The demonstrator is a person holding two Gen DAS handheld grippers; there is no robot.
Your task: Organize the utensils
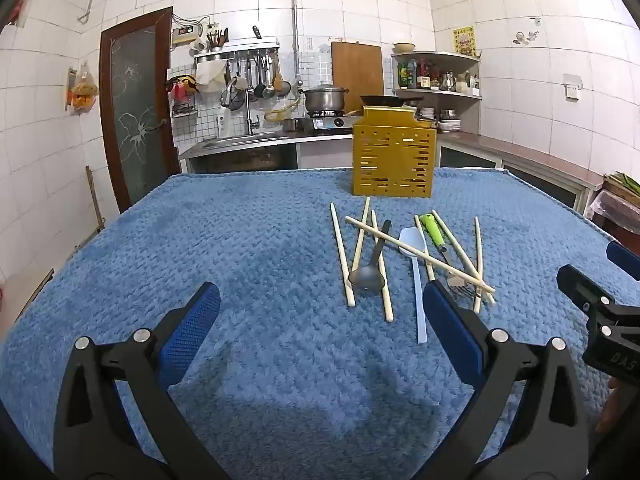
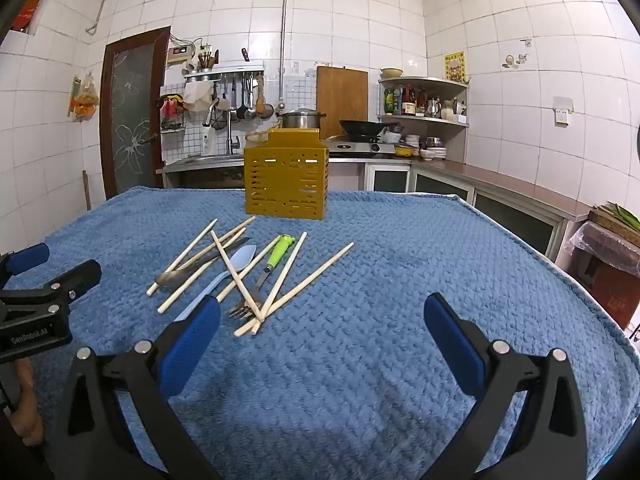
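Utensils: a loose heap of pale wooden chopsticks (image 2: 297, 289), a dark metal spoon (image 1: 367, 278), a white plastic spoon (image 1: 414, 264) and a green-handled metal fork (image 2: 269, 267) is lying ahead of both grippers, crossing over one another, so none is sitting free for a clean pick.
Blue textured cloth (image 1: 248, 240): it is covering the whole table under both grippers, likely there to stop thin sticks rolling or sliding.
Mustard-yellow slotted metal holder (image 2: 286, 184): it is standing upright beyond the heap, farther from both grippers than any utensil, open end up; I judge it to be the place the utensils are meant to go.
Left gripper (image 1: 320, 316): its jaws are standing fully wide with nothing between them, tilting slightly down toward the cloth; the heap is lying ahead and toward its right finger, whose blue pad is overlapping the fork tines in view.
Right gripper (image 2: 322, 330): its jaws are likewise gaping wide and carrying nothing; the heap is lying ahead and toward its left finger.
Chopsticks: one long stick is lying across the white spoon and the fork, so it probably needs lifting first.
Stage: sorting is apparently only beginning, since nothing is showing inside the holder.
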